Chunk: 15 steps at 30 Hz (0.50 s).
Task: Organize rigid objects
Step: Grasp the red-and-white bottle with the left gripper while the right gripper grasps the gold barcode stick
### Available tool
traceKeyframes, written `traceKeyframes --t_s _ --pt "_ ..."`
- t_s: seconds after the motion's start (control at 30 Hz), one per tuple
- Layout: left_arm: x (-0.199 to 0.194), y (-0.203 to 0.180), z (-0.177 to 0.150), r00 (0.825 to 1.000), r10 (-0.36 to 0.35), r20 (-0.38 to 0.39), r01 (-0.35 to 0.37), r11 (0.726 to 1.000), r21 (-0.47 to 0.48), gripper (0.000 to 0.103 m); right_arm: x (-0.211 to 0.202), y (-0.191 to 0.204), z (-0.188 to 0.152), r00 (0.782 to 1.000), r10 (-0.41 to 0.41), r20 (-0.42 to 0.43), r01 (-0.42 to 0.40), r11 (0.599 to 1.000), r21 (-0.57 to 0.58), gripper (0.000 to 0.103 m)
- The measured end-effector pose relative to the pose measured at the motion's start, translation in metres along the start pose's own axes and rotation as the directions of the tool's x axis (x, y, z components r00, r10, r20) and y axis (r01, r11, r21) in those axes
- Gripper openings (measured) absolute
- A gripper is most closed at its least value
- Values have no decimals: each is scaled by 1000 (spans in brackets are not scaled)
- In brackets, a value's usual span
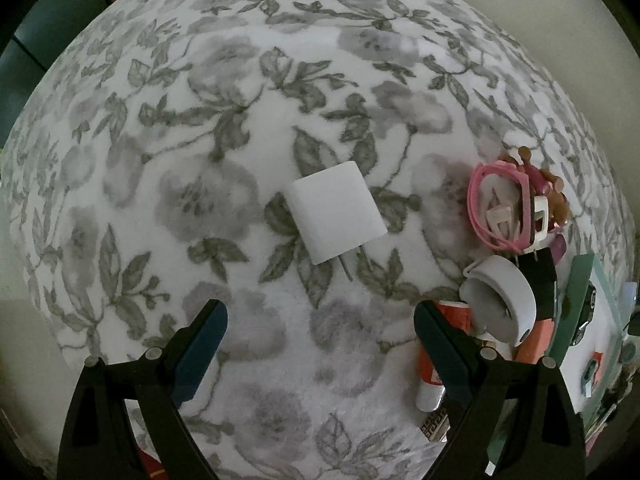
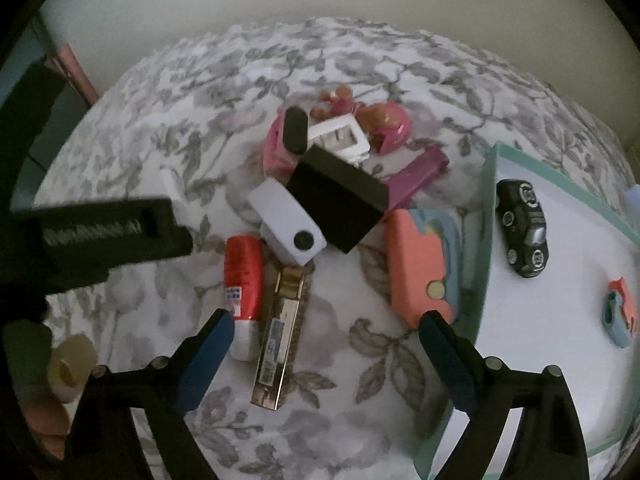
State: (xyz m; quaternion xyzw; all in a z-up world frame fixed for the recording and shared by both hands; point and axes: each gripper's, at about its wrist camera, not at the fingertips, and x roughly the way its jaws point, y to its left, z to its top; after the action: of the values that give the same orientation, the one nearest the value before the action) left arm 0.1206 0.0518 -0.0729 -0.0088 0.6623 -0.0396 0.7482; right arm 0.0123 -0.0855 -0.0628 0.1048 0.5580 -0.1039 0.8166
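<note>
A white plug adapter [image 1: 336, 211] lies alone on the floral cloth, ahead of my open, empty left gripper [image 1: 320, 326]. A pile of small things lies to its right: pink glasses [image 1: 498, 206], a white case [image 1: 500, 296], a red tube [image 1: 430, 360]. In the right wrist view my open, empty right gripper [image 2: 326, 338] hovers over that pile: the red tube [image 2: 242, 280], a gold box [image 2: 280, 332], a white case [image 2: 286, 220], a black box [image 2: 338, 200] and a coral piece [image 2: 418, 268].
A teal-rimmed white tray [image 2: 486, 240] at the right holds a black toy car [image 2: 522, 226] and a small coral and blue piece [image 2: 620, 312]. A purple bar [image 2: 416, 176] and pink toys [image 2: 384, 124] lie behind the pile. The left gripper's body [image 2: 100, 228] crosses the left side.
</note>
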Motion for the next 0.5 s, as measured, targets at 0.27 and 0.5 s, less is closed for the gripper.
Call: traceKeyframes --t_s 0.27,0.5 --pt "4 1 6 1000 -24 -13 25 1000 4 95 -7 0 0 999 35 5 -35 999 12 80" --pt "4 -1 3 999 -31 -22 32 999 17 95 9 2 -2 998 40 -50 -39 999 6 68"
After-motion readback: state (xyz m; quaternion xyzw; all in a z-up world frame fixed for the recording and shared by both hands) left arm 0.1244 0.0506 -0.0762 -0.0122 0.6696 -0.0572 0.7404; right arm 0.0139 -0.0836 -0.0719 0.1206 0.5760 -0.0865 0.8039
